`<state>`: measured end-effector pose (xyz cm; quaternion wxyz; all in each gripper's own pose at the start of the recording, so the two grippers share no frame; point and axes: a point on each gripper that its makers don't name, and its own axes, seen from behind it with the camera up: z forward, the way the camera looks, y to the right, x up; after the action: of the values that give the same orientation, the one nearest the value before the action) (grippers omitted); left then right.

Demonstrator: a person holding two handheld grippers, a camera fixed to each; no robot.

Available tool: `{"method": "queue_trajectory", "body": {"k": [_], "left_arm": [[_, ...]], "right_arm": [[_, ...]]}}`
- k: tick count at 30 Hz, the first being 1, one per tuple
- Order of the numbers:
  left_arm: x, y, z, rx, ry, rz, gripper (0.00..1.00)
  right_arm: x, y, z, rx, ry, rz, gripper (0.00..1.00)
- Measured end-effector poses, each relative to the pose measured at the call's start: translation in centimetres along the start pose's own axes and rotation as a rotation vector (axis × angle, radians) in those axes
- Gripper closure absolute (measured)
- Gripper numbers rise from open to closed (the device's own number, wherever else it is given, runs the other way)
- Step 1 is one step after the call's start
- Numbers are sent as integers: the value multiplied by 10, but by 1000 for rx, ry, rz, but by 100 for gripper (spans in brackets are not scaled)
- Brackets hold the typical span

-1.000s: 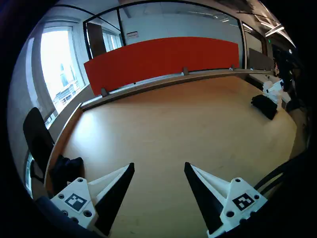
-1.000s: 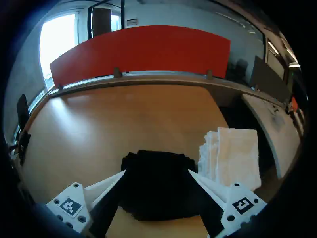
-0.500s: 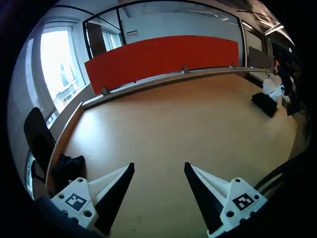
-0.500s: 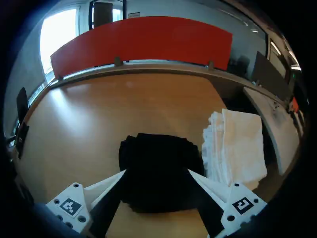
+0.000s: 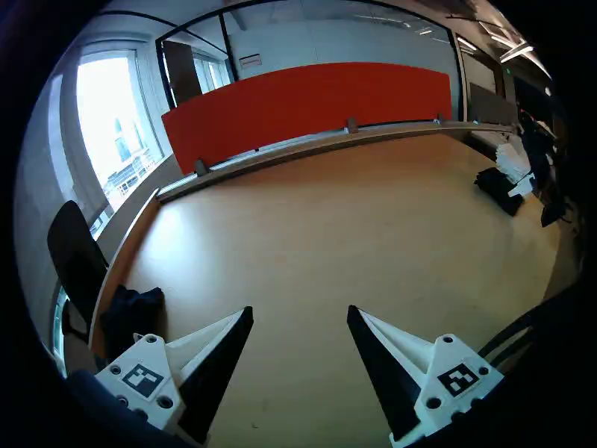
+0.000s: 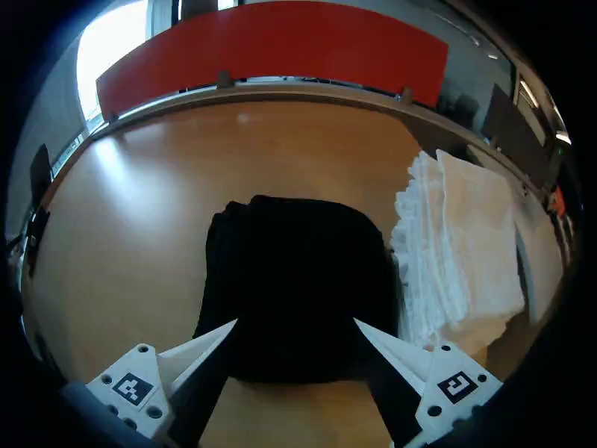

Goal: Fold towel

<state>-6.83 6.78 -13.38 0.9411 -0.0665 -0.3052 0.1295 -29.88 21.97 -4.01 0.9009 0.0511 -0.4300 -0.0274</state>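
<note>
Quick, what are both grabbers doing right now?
Left gripper: open, holding nothing.
Right gripper: open, above the black towel, not gripping it.

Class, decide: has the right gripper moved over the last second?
Yes: the right gripper advanced toward the folded black towel stack, now larger below the red partition panel.

Folded black towel (image 6: 295,276) lies just beside stacked white towels (image 6: 466,254).
</note>
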Motion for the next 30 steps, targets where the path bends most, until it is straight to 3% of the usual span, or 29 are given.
{"method": "queue_trajectory", "body": {"k": [6,12,21,30], "left_arm": [[2,1,1,0,1,3,7],[7,1,4,-2,9,-2,7],[13,0,8,0,21,-8,6],[15,-3,9,3,31,-18,7]], "right_arm": [[4,0,1,3,5,0,0],[19,-2,-14,-4,57,5,0],[29,1,-24,-11,80,19,0],[65,-1,-50,-26,203,55,0]]}}
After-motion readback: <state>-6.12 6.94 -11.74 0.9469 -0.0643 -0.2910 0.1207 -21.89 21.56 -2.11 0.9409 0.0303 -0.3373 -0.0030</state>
